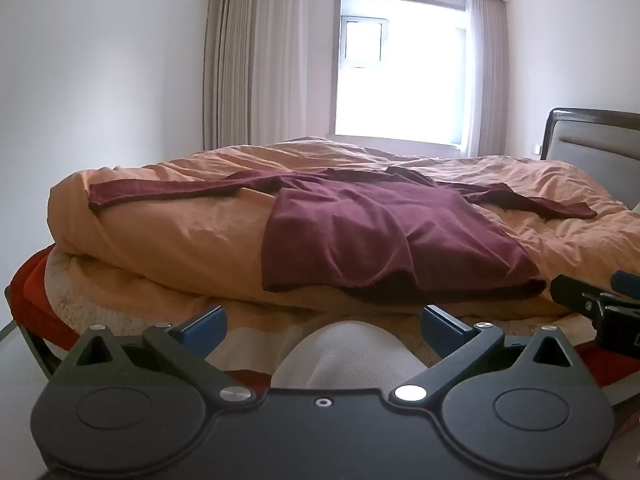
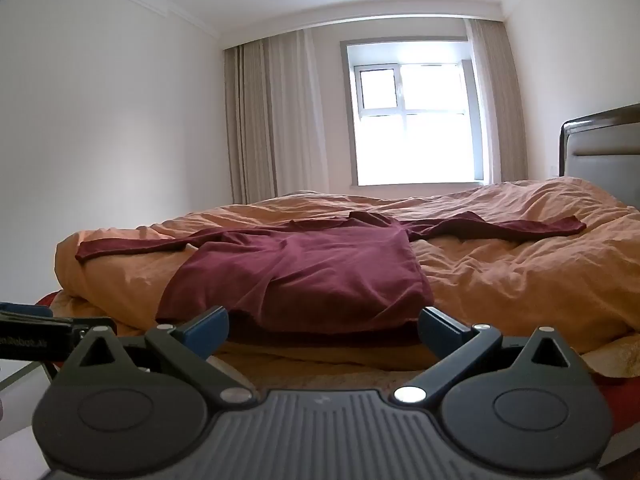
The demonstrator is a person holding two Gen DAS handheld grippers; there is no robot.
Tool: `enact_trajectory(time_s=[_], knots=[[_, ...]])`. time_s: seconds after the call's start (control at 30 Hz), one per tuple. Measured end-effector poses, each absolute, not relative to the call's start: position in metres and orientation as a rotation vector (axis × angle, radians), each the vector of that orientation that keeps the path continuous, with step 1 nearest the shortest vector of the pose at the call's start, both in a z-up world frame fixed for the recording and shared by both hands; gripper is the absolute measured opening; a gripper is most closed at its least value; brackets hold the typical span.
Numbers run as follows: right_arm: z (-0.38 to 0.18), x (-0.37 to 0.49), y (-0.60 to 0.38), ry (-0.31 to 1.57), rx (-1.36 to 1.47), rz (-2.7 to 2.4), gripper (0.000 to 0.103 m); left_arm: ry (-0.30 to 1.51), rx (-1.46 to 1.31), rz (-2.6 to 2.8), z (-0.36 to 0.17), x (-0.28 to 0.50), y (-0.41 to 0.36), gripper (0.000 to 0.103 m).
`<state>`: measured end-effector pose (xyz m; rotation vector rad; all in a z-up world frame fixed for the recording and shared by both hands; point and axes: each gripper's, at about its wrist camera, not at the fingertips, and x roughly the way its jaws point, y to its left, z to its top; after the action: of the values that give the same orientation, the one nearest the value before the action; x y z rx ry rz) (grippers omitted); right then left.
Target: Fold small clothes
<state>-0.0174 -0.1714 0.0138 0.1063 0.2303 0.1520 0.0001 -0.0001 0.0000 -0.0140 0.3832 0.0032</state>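
Note:
A dark red long-sleeved top (image 1: pixel 380 236) (image 2: pixel 304 268) lies spread flat on the orange duvet, both sleeves stretched out sideways and its hem hanging over the near edge of the bed. My left gripper (image 1: pixel 322 326) is open, held low in front of the bed, short of the hem and a little left of its middle. My right gripper (image 2: pixel 322 326) is open too, its blue-padded fingers level with the hem and just short of it. Nothing is between either pair of fingers. The right gripper's tip shows at the right edge of the left wrist view (image 1: pixel 592 300).
The orange duvet (image 1: pixel 160 232) (image 2: pixel 520 264) covers a wide bed with a padded headboard (image 1: pixel 592 136) at the right. A knee in pale fabric (image 1: pixel 348 356) sits under the left gripper. A red bed edge (image 1: pixel 36 304) curves at the lower left. Window and curtains stand behind.

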Motion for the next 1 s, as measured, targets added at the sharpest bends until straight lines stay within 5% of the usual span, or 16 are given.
enact_trajectory(time_s=[1.0], knots=[[0.014,-0.017,-0.172,0.244,0.117,0.141,0.103,0.393,-0.016,0.004,-0.010,0.003,0.000,0.102]])
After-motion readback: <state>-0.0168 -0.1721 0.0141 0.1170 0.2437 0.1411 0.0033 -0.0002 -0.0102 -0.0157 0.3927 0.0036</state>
